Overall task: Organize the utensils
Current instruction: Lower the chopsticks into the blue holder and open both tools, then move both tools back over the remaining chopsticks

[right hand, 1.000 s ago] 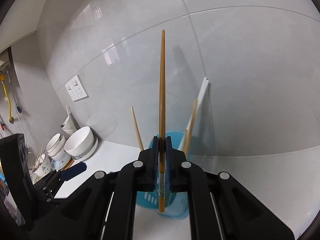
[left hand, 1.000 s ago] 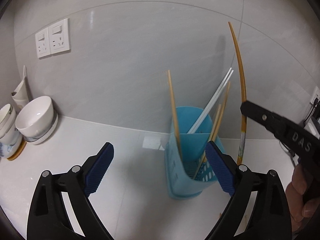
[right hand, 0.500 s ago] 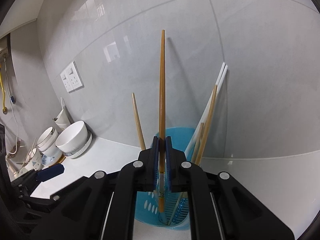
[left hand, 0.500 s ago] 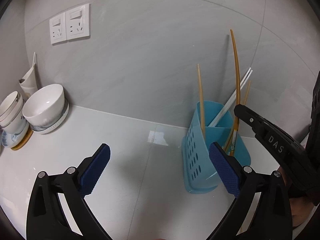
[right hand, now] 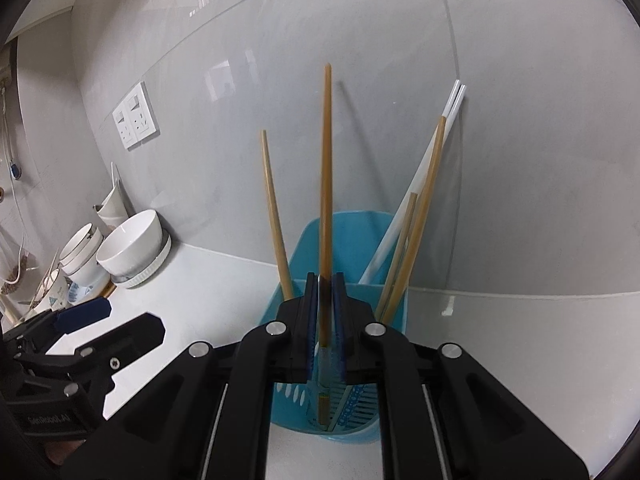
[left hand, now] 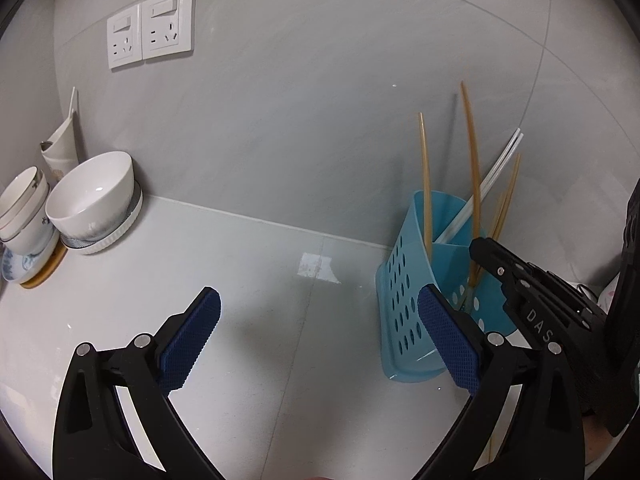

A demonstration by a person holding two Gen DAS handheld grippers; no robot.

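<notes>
A blue perforated utensil holder (left hand: 412, 300) stands by the grey wall; it also shows in the right wrist view (right hand: 296, 264). It holds several wooden chopsticks (right hand: 274, 216) and a white pair (right hand: 420, 184). My right gripper (right hand: 325, 304) is shut on one wooden chopstick (right hand: 326, 168), held upright with its lower end down inside the holder. From the left wrist view that gripper (left hand: 480, 248) sits over the holder's rim. My left gripper (left hand: 318, 336) is open and empty, low over the counter left of the holder.
White bowls (left hand: 94, 200) and stacked cups (left hand: 22, 208) stand at the far left by the wall, also in the right wrist view (right hand: 132, 244). Two wall sockets (left hand: 152, 26) sit above them. The white counter (left hand: 240, 280) runs between bowls and holder.
My right gripper has lowered the held chopstick down into the holder. My left gripper has drawn back and to the left, so the holder now lies to its right.
</notes>
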